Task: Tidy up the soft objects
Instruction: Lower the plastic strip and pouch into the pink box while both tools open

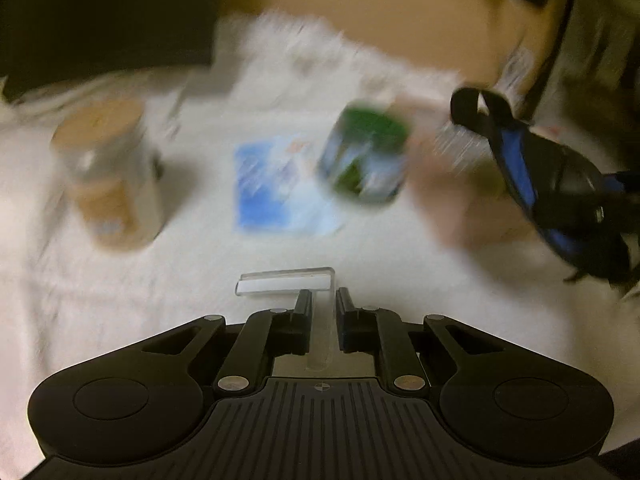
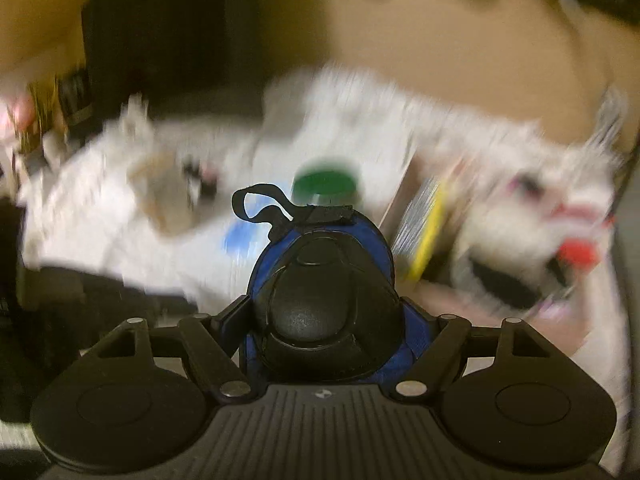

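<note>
**Inspector:** State your grip, both sides.

**Operator:** My right gripper (image 2: 326,312) is clamped on a blue and black padded guard (image 2: 320,280), a fabric loop standing up at its far end. In the left wrist view the same guard (image 1: 560,184) hangs at the right, above the cloth. My left gripper (image 1: 320,304) is closed on a clear T-shaped plastic piece (image 1: 286,282), the stem between the fingers, the bar lying across ahead of them.

**Inspector:** What surrounds the work?

**Operator:** Ahead of my left stand a jar with a tan lid (image 1: 110,168) to the left, a flat blue and white packet (image 1: 276,188) in the middle, and a green-lidded tub (image 1: 366,152) just right of the packet, overlapping its corner. The tub (image 2: 324,186) sits directly beyond the guard in the right wrist view. To its right I see a white plush toy (image 2: 540,200) with red marks, and something yellow (image 2: 428,236) beside it. Heavy blur prevents closer identification.

**Inspector:** Surface and room?

**Operator:** A white fluffy cloth (image 1: 120,300) covers the surface. A tan wall (image 1: 360,12) stands behind; a dark area (image 1: 100,12) is at the far left.

**Inspector:** Clearance?

**Operator:** Bare cloth lies between my left gripper and the packet. The cloth's left edge (image 2: 80,248) drops into darkness in the right wrist view.
</note>
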`<state>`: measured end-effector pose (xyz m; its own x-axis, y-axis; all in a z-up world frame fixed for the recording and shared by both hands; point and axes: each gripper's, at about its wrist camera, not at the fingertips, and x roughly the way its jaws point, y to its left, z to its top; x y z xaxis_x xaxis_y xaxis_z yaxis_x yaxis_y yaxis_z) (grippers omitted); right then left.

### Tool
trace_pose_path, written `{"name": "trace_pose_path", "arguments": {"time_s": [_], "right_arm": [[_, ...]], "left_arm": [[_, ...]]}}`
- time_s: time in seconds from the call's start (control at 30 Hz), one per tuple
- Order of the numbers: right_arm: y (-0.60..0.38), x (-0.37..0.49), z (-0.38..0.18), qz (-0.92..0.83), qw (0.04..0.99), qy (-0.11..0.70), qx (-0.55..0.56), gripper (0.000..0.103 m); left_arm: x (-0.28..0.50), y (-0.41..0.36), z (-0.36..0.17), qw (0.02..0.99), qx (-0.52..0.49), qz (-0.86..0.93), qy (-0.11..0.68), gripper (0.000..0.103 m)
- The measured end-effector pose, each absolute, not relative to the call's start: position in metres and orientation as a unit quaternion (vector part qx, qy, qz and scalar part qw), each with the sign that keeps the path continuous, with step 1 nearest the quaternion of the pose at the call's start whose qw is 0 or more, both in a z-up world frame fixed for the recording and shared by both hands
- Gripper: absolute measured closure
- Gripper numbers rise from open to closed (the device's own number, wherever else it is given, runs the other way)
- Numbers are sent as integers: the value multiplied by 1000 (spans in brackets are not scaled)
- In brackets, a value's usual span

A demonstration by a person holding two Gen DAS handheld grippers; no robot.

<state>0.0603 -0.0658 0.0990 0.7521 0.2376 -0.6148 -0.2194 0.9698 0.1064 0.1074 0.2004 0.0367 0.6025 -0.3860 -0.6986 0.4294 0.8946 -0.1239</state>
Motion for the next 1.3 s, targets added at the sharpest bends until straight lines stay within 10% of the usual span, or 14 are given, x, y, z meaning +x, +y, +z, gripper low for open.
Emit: {"name": "trace_pose_path", "arguments": {"time_s": [0.4,0.73,1.3], "right_arm": [[-178,91,246,9,976,217,29,25],[-214,156,161,-30,940,327,92,25],[-198,173,97,-23,934,353,54,19]], "left_arm": [[165,54,159,880,-57,-408,235,87],[195,-26,65,898,94,-309,298,85],[155,63,81,894,-43,-317,316,85]]}}
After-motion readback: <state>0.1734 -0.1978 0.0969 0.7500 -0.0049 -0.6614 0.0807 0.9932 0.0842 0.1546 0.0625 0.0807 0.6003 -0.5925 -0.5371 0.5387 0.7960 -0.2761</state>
